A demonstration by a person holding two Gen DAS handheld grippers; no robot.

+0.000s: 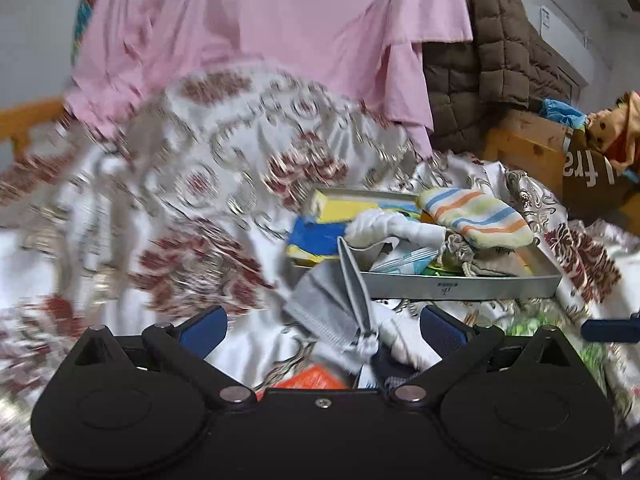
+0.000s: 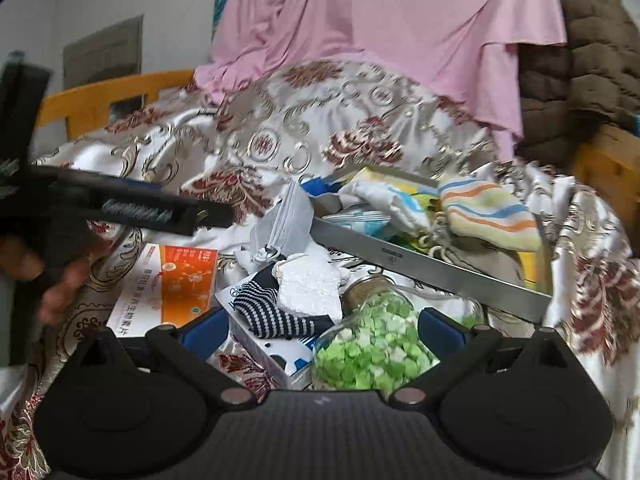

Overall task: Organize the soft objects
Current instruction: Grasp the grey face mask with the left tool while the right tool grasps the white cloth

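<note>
1. My left gripper [image 1: 322,330] hangs released; the grey face mask [image 1: 332,304] lies at its twelve o'clock, draped over the metal tray [image 1: 460,285] rim, long axis toward eleven.
2. My right gripper [image 2: 320,330], also released, hovers over the striped sock [image 2: 276,312]; the left looks nearer the mask.

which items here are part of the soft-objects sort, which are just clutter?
Job:
metal tray
striped mitt in the tray
grey face mask over the tray's edge
navy striped sock
white lacy cloth

Lying about:
orange box
jar of green pieces
pink sheet
brown quilted coat
</note>
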